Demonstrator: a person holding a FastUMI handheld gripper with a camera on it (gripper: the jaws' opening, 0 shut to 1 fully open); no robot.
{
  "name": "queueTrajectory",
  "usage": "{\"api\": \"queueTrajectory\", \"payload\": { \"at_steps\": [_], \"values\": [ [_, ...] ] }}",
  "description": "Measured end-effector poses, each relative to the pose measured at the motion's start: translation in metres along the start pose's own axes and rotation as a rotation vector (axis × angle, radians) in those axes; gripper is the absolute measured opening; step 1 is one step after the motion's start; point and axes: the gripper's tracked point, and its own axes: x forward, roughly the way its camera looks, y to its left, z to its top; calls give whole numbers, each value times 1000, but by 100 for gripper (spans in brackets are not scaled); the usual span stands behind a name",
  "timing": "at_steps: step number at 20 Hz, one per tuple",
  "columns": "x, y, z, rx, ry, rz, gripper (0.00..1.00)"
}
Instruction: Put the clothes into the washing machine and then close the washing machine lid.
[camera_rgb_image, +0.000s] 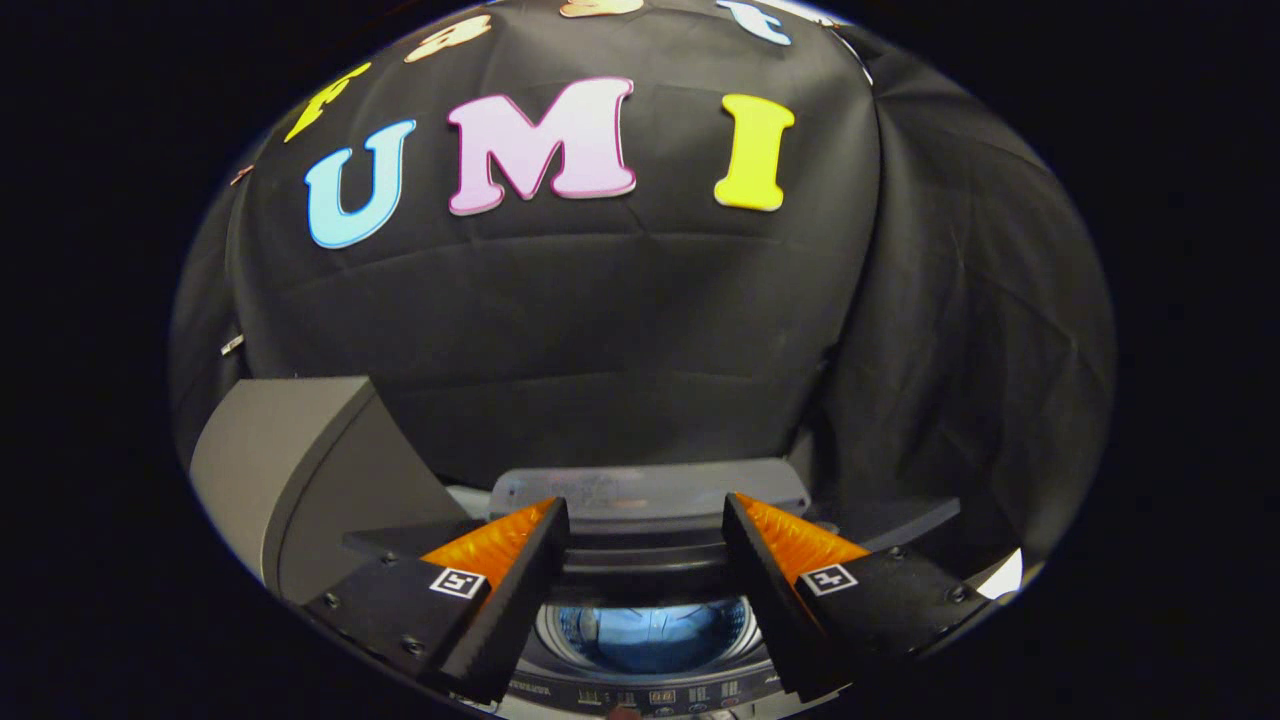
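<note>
The washing machine (650, 640) sits below the gripper (645, 520), its round drum opening (655, 635) exposed between and beneath the two fingers, with the control panel (640, 695) on the near side of the opening. The raised lid (650, 495) stands folded at the back of the machine, just beyond the fingertips. The drum interior shows a bluish sheen; whether clothes already lie in it cannot be determined from this view, and no garment is visible elsewhere. The gripper's fingers are spread wide apart and hold nothing. A grey cabinet (290, 470) stands beside the machine on the left, and the black cloth wall (600, 330) rises behind both. Judged risks: if the lid is to be closed now, the fingers must catch its upper edge; a shallow contact could slip off, and a released lid could drop hard onto the machine top. A spread finger could also strike the folded lid or the rim of the opening during the approach, because both lie close to the fingertips. Closing the lid before the clothes are confirmed inside would leave the task incomplete.
</note>
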Motion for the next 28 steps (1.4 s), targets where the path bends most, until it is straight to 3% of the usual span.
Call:
{"api": "queueTrajectory", "payload": {
  "at_steps": [7,12,18,28],
  "values": [
    [14,-8,-97,9,177,-1,98],
    [10,-22,-110,33,205,-36,98],
    [-15,-24,-47,24,76,-33,98],
    [-114,-14,110,41,-350,23,98]
  ]
}}
